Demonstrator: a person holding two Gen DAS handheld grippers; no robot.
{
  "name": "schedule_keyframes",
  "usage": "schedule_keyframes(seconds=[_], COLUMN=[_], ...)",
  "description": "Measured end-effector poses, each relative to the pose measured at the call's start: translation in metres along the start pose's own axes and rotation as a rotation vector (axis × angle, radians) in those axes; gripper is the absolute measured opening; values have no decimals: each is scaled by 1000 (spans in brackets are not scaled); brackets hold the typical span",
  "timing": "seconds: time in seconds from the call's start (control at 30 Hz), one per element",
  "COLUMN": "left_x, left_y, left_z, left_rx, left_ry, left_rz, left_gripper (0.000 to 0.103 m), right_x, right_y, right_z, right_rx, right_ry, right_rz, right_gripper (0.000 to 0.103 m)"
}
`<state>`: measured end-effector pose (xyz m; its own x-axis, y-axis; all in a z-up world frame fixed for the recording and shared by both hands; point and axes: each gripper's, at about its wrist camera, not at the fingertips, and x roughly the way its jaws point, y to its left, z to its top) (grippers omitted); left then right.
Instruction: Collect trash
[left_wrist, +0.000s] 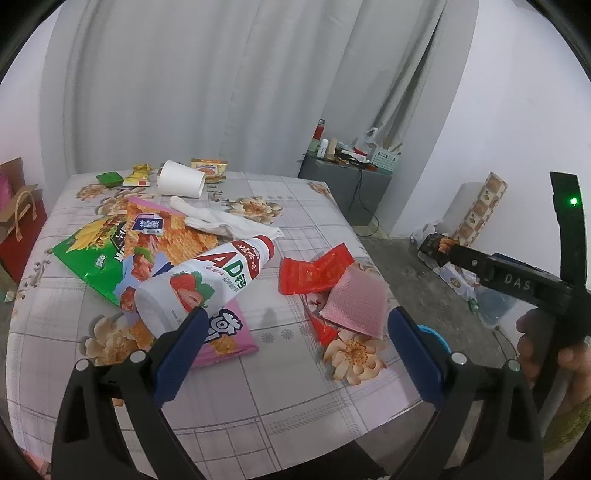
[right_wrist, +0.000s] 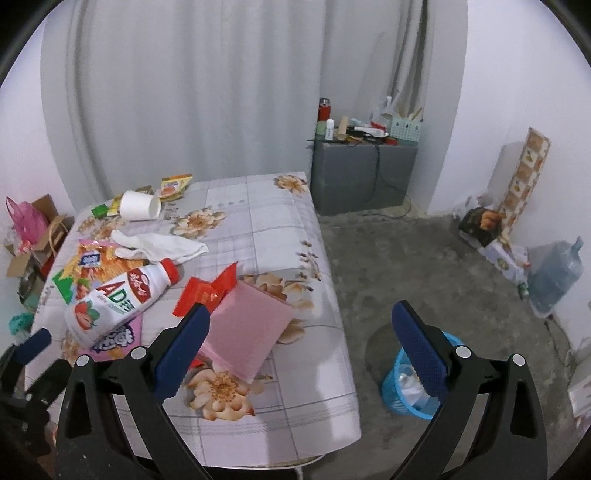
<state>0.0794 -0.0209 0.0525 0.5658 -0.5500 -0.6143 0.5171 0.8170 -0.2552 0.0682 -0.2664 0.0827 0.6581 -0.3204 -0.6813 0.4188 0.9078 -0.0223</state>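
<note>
Table (right_wrist: 280, 229) under a grey checked, flower-printed cloth, littered with trash; the blue plastic mesh wastebasket (right_wrist: 397, 387) stands on the concrete floor just beside its right edge. Largest item: the orange-and-pink snack bag (left_wrist: 177, 236), lying flat over a green crisp packet (left_wrist: 88, 254). On the bag lies a white strawberry-print milk bottle with a red cap (left_wrist: 207, 280), on its side, cap pointing away from you. Next, a pink bubble-wrap mailer (right_wrist: 247, 325) near the table's right edge, overlapping a crumpled red foil wrapper (right_wrist: 207, 291). Beyond: a white cloth glove (left_wrist: 225, 221), then an overturned white paper cup (left_wrist: 181, 179).

Your left gripper (left_wrist: 295, 325) and right gripper (right_wrist: 301, 321) both hang above the near edge with fingers spread wide and nothing between them. The mailer likely suits the right gripper best: pinch its raised edge rather than the flat face, then carry it to the basket. The bottle may roll; close across its body.
</note>
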Motion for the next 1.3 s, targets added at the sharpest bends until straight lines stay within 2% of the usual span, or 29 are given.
schedule_keyframes(seconds=[0.33,0.53,0.77,1.3], left_x=[7,8,10,19], left_y=[-2,0,4,1], left_z=[-1,-1,-2,-3], left_rx=[39,41,40,68], left_ry=[-2,-4,-2,8], left_rz=[-15,-9,-4,2], left_gripper=[95,95,95,95], right_x=[2,5,5,18], right_y=[-8,-1,3,-2], right_z=[0,1,1,0], right_rx=[84,88,111,155], right_ry=[-2,-2,-12,14], right_rz=[40,53,111,148], right_gripper=[95,95,95,95])
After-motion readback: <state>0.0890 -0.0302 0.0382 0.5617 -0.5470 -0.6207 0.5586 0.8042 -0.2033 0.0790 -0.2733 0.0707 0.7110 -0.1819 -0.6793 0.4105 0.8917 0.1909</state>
